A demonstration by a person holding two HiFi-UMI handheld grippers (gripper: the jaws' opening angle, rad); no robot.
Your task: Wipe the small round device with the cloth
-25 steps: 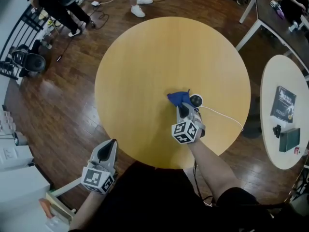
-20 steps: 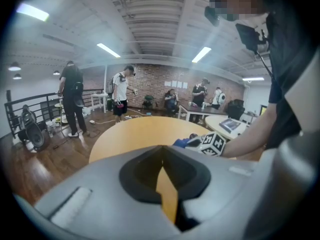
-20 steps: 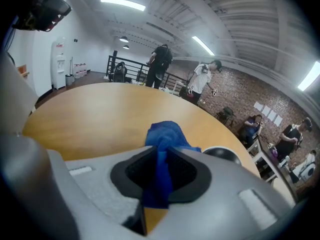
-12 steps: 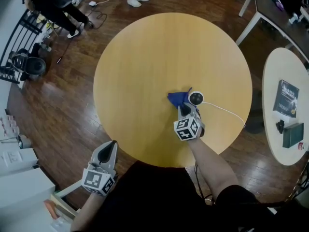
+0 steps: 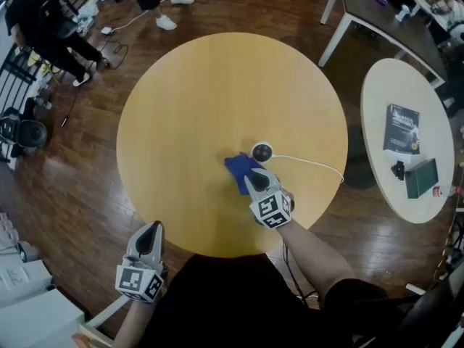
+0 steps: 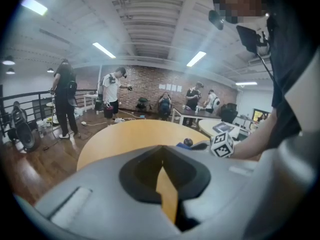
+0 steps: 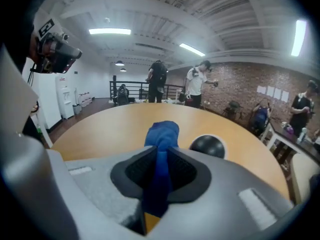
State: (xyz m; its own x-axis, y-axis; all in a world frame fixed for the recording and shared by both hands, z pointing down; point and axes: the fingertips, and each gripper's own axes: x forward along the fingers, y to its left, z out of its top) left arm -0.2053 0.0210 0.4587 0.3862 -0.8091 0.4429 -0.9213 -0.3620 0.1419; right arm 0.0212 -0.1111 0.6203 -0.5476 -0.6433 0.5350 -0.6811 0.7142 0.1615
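Note:
The small round device (image 5: 262, 151), a black dome on a white rim, sits near the middle of the round yellow table (image 5: 196, 100). In the right gripper view the device (image 7: 207, 145) lies just right of the jaws. My right gripper (image 5: 252, 179) is shut on the blue cloth (image 5: 238, 169), which lies beside the device on its near left. The cloth (image 7: 161, 134) runs up between the jaws of this gripper (image 7: 161, 153). My left gripper (image 5: 150, 228) hangs off the table's near edge; in its own view this gripper (image 6: 161, 160) is shut and holds nothing.
A white cable (image 5: 313, 162) runs from the device to the table's right edge. A second white round table (image 5: 377, 114) at the right carries a dark booklet (image 5: 401, 129) and a green box (image 5: 422, 177). People (image 5: 43, 24) stand on the wooden floor at the far left.
My right gripper has drawn the blue cloth back toward me and to the left, off the device's side. The head view has shifted. The left gripper has stayed put.

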